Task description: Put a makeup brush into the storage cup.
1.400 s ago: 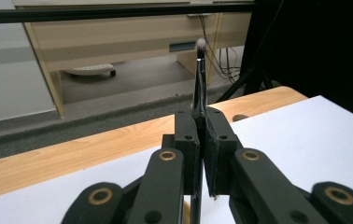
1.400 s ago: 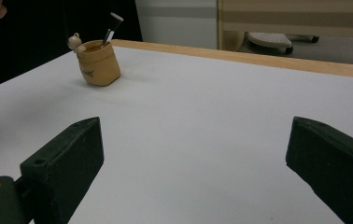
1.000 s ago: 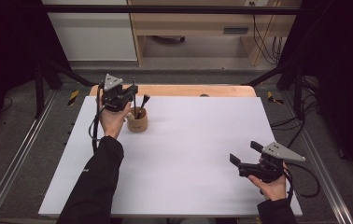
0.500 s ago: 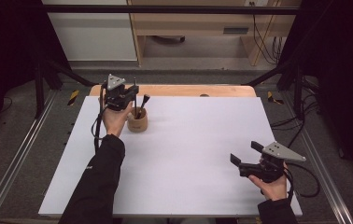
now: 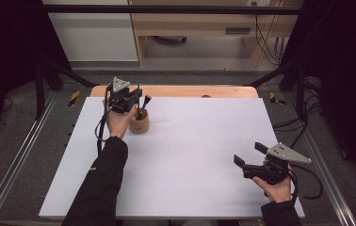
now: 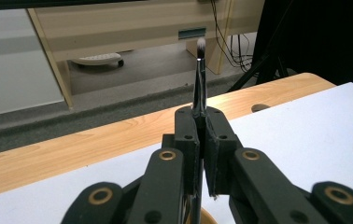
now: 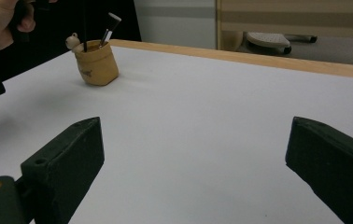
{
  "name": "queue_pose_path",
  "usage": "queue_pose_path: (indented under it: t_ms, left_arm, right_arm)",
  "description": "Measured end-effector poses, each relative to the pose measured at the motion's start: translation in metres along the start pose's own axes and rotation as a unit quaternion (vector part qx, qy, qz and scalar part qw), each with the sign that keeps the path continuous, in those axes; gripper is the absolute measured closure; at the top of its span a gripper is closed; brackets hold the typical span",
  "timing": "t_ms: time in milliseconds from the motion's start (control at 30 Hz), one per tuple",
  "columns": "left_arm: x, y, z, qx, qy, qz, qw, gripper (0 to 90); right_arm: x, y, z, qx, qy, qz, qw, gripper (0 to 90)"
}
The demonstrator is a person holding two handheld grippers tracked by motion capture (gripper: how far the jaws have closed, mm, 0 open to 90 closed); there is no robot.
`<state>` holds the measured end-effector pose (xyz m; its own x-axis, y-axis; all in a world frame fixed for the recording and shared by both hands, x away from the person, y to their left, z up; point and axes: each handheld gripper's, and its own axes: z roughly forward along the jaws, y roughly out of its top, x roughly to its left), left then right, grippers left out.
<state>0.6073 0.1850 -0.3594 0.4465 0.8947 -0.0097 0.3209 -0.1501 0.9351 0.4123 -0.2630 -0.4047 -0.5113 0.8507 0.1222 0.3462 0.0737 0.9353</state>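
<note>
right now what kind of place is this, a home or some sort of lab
Most likely a lab or recording rig, not a home: a white work table framed by metal rails, black curtains at the sides, loose cables on the floor behind, and a hand-held gripper with open jaws.

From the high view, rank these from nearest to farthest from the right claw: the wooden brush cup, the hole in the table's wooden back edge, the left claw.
1. Wooden brush cup, up-left across the sheet from the right claw.
2. Left claw, just above and behind the cup.

The hole, straight back at the far edge, looks too close to the cup's distance to rank.
</note>
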Motion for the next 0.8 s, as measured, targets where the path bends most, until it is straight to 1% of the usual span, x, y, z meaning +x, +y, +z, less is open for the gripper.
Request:
queue_pose_path:
  t_ms: [100, 233, 300, 367, 400, 533, 800]
  left_arm:
    - [-0.001, -0.002, 0.0, 0.001, 0.0, 0.004, 1.0, 84.7]
    - [0.0, -0.006, 0.0, 0.003, 0.0, -0.003, 1.0, 84.7]
    - [0.001, -0.008, 0.0, 0.006, 0.0, -0.001, 1.0, 84.7]
    - [0.001, -0.01, 0.001, 0.006, -0.001, -0.003, 1.0, 84.7]
    - [0.001, -0.011, 0.001, 0.007, 0.0, -0.001, 1.0, 84.7]
    - [0.002, -0.016, 0.001, 0.009, -0.001, -0.005, 0.9999, 84.7]
    - [0.004, -0.023, 0.001, 0.012, 0.002, -0.007, 0.9999, 84.7]
  right_arm:
    - [0.0, 0.0, 0.0, 0.0, 0.0, 0.0, 1.0, 4.9]
    - [0.0, 0.0, 0.0, 0.001, 0.0, 0.0, 1.0, 4.9]
    - [0.0, 0.0, 0.0, 0.0, 0.001, 0.0, 1.0, 4.8]
    - [0.0, 0.0, 0.0, 0.001, 0.0, -0.001, 1.0, 4.8]
    - [0.0, 0.0, 0.0, 0.0, 0.001, -0.003, 1.0, 4.8]
    - [0.0, 0.0, 0.0, 0.003, 0.002, -0.002, 1.0, 4.8]
    - [0.001, 0.0, 0.0, 0.004, 0.005, -0.001, 1.0, 4.8]
